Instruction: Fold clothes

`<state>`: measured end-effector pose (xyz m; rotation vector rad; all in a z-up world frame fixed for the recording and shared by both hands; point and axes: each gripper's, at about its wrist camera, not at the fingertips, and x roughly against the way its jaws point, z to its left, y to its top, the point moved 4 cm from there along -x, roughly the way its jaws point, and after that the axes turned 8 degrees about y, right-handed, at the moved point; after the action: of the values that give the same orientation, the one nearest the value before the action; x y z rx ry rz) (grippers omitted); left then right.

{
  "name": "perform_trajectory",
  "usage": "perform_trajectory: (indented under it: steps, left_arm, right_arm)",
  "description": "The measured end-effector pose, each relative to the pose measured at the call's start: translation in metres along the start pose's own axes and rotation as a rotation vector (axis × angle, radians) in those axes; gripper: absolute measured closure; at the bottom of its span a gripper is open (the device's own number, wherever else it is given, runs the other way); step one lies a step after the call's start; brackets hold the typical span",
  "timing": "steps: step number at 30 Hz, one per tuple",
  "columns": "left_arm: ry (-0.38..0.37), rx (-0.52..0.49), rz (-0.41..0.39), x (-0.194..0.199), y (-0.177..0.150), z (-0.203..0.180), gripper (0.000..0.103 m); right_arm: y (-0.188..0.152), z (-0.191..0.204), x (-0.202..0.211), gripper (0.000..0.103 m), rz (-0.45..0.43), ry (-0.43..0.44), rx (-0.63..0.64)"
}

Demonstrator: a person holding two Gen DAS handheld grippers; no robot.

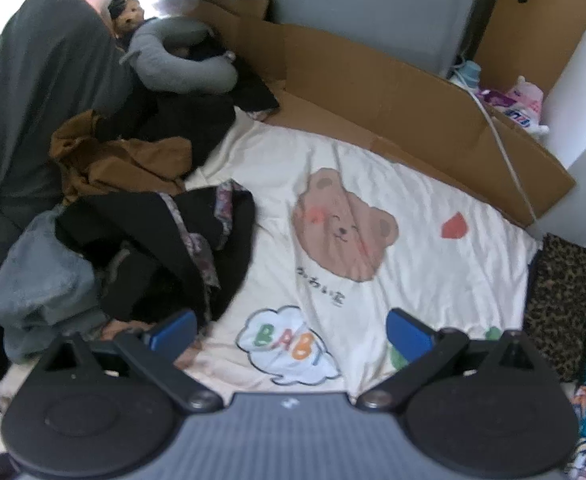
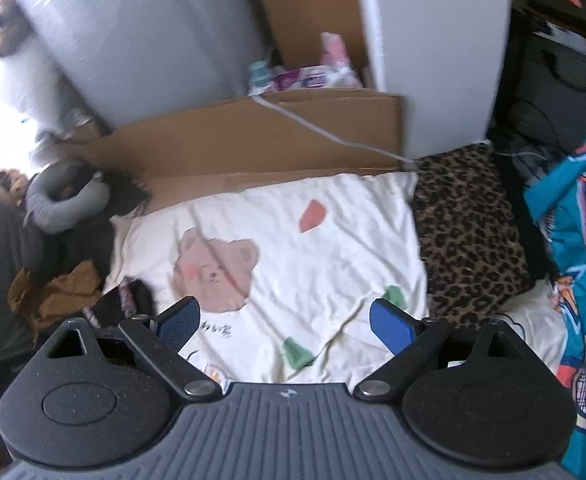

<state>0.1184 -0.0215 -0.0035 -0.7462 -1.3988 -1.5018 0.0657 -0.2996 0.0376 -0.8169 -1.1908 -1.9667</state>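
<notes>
Clothes pile [image 1: 133, 216], black garment [image 1: 197, 248] uppermost, lies at nine o'clock on the bear-print sheet [image 1: 373, 280], while left gripper [image 1: 289, 330] and right gripper [image 2: 285, 322] hover spread wide and empty, so a careless grab risks snagging the sheet too.

Teal printed fabric [image 2: 581, 280] cut off at right edge; right-wrist background blurred.
</notes>
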Motion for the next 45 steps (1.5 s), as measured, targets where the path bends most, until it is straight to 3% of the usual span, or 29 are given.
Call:
perform_trajectory:
  steps: [6, 11, 14, 18, 23, 34, 43, 45]
  left_arm:
    - [0.021, 0.019, 0.025, -0.010, -0.014, 0.019, 0.001]
    - [0.031, 0.054, 0.071, -0.010, -0.020, 0.031, 0.001]
    - [0.013, 0.044, 0.045, -0.007, -0.019, 0.022, 0.001]
    - [-0.006, 0.033, 0.067, -0.015, -0.020, 0.014, 0.001]
    - [-0.025, 0.023, 0.042, -0.018, -0.012, 0.013, 0.001]
    - [-0.073, -0.010, 0.132, -0.030, -0.026, 0.005, 0.001]
    - [-0.100, -0.114, 0.013, 0.000, -0.032, -0.013, 0.001]
    - [-0.104, -0.125, 0.016, 0.001, -0.034, -0.016, 0.001]
  right_arm:
    - [-0.018, 0.024, -0.017, 0.008, 0.055, 0.026, 0.078]
    - [-0.027, 0.033, -0.020, 0.008, 0.072, 0.060, 0.072]
    - [-0.032, 0.037, -0.018, 0.008, 0.086, 0.105, 0.097]
    - [-0.034, 0.031, -0.022, 0.008, 0.083, 0.070, 0.133]
    - [-0.035, 0.018, -0.019, 0.008, 0.078, 0.116, 0.069]
    - [-0.025, 0.001, -0.011, 0.008, 0.021, 0.036, 0.075]
    - [-0.032, 0.007, -0.010, 0.008, 0.012, -0.041, 0.166]
    - [-0.035, 0.010, -0.010, 0.008, 0.009, -0.055, 0.188]
